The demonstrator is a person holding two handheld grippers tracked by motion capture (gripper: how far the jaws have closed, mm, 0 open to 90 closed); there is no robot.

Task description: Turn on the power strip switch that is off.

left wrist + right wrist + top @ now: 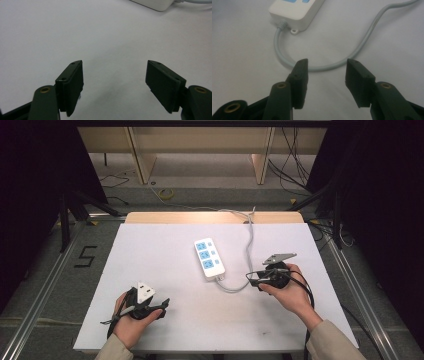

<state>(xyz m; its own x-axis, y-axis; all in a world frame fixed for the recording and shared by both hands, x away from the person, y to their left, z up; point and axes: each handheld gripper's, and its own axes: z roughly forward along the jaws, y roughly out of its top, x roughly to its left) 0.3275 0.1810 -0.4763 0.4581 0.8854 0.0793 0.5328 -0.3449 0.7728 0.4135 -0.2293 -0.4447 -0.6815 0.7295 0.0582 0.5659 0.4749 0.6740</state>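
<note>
White power strip (209, 258) laid mid-table, its grey cord (329, 65) looped just ahead of the right gripper (325, 72), jaws parted and empty, left gripper (113, 80) held wide open, well apart from the strip

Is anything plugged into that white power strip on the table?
No. The power strip lies flat with its three blue sockets facing up and all bare; its own grey cable trails off the table's far edge.
</note>
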